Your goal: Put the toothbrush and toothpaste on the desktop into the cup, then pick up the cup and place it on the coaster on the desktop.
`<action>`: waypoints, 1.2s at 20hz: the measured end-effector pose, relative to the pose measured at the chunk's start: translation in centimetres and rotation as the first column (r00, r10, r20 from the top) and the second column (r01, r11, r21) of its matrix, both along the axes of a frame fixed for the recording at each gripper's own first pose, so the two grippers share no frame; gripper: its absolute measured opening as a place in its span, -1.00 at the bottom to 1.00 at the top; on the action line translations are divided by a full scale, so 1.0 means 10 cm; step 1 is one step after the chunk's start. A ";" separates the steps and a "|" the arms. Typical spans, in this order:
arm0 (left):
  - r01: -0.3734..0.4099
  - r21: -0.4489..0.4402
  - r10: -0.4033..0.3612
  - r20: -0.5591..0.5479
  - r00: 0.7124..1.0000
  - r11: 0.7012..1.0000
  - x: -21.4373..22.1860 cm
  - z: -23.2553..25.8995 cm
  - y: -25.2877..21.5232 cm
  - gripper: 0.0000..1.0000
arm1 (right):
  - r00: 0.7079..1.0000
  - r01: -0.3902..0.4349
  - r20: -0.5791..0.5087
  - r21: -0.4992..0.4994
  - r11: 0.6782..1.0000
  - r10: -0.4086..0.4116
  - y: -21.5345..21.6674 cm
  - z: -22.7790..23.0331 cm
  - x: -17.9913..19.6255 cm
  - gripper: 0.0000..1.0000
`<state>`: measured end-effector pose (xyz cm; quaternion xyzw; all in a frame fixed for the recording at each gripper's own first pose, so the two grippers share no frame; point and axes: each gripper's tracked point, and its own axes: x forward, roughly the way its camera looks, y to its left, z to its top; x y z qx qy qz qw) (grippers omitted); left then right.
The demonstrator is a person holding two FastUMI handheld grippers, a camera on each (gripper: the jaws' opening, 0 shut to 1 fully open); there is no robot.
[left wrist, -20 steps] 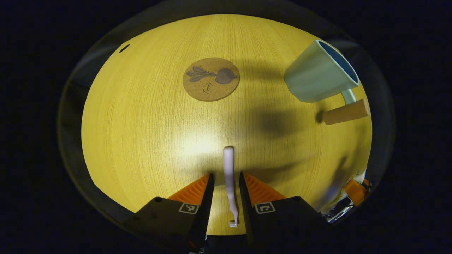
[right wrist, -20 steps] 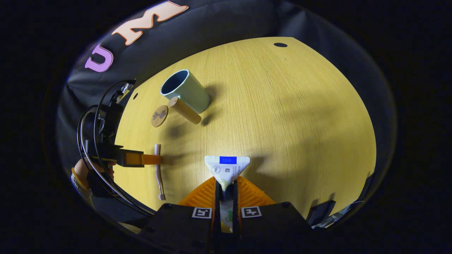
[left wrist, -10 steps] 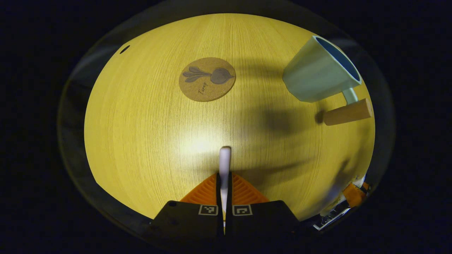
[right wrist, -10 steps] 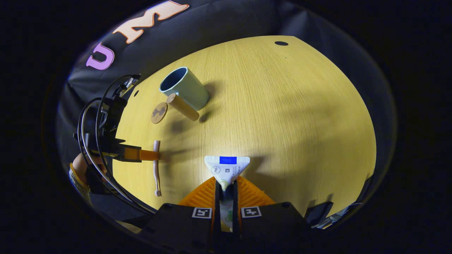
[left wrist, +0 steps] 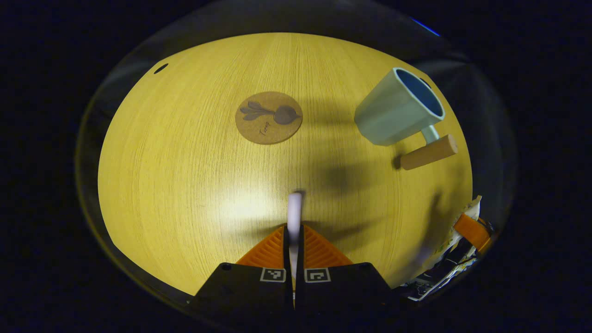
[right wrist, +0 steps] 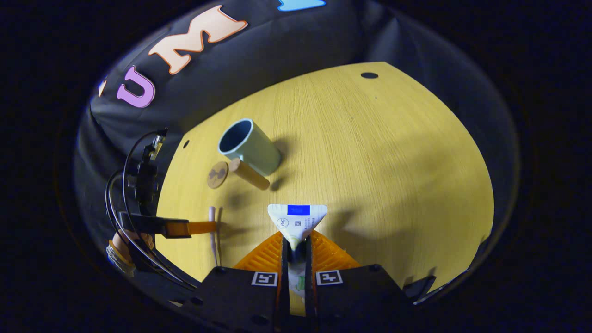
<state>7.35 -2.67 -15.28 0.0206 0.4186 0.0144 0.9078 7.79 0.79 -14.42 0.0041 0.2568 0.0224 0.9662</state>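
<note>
Ahead and right of the left gripper [left wrist: 293, 240] stands the empty mug [left wrist: 397, 113], coaster [left wrist: 268, 117] straight ahead. It clamps the toothbrush [left wrist: 294, 210]; the right gripper [right wrist: 296, 245] clamps the toothpaste tube [right wrist: 297, 219]. Loading step: next, tip each into the mug.

Dim booth, a hot glare patch on the tabletop [left wrist: 194, 194] just ahead of each camera, soft dark shadows trailing off the cup [left wrist: 393, 115], heavy fisheye bowing at the rims, toothbrush [left wrist: 294, 210] tip slightly blurred.
</note>
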 end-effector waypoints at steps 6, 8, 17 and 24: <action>0.090 -0.035 -0.074 0.330 0.941 0.995 0.19 0.92 -0.08 -0.99 | 0.940 -0.130 0.320 0.028 0.991 0.114 0.54 0.91 0.10 -0.69; 0.141 -0.027 -0.117 0.425 0.898 0.990 0.22 1.25 -0.17 -0.99 | 0.904 -0.167 0.399 0.000 0.986 0.154 0.72 1.18 0.12 -0.69; 0.389 0.031 -0.301 0.692 0.656 0.921 0.41 2.37 -0.80 -1.00 | 0.789 -0.233 0.584 -0.006 0.973 0.192 1.25 1.80 0.45 -0.69; 0.462 0.004 -0.241 0.856 0.456 0.887 0.57 2.90 -0.98 -1.00 | 0.729 -0.210 0.669 0.017 0.978 0.145 1.35 1.88 1.07 -0.69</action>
